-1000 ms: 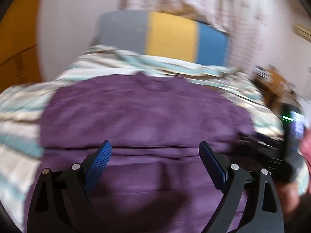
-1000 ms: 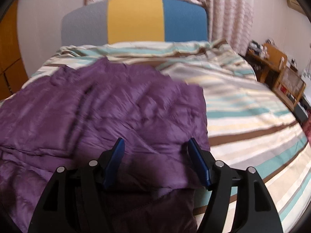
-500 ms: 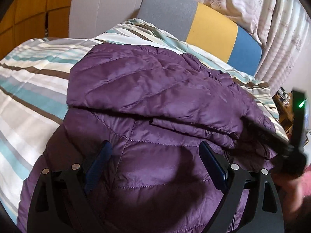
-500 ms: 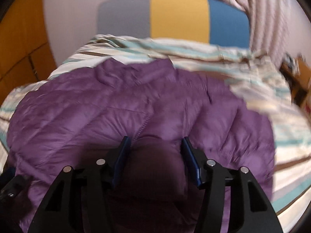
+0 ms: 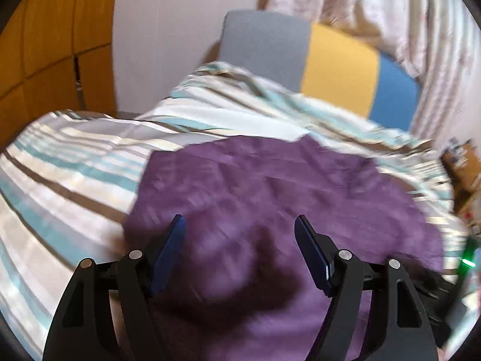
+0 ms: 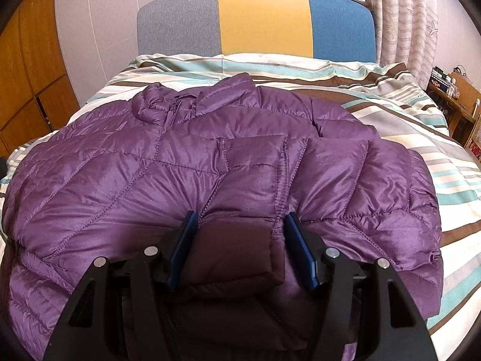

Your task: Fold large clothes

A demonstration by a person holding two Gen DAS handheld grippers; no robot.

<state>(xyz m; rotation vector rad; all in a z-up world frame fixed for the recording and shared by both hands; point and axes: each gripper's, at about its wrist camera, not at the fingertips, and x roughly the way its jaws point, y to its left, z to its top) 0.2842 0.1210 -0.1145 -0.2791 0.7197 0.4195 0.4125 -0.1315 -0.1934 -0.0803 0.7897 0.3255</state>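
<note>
A purple quilted jacket [image 6: 150, 180] lies spread on the striped bed cover [image 6: 451, 180], collar toward the headboard. My right gripper [image 6: 240, 222] is low over its near edge. A dark folded piece of the jacket fills the gap and touches both blue pads, while the jaws are opening slightly. In the blurred left wrist view the jacket [image 5: 270, 186] lies beyond and under my left gripper [image 5: 240, 228]. Its jaws are closing but stand wide apart, and I see no fabric pinched between the pads.
A grey, yellow and blue headboard [image 6: 264, 21] stands at the far end, with curtains [image 6: 405, 15] behind. Wooden cupboard doors [image 6: 27, 75] are on the left and a cluttered wooden shelf [image 6: 460, 102] on the right. A black device with a green light [image 5: 467, 261] shows at the left view's right edge.
The left view has swung left, showing more striped bedding, and the left jaws have narrowed. The right gripper has moved from the jacket's right edge to its middle, where a fold now sits between the pads.
</note>
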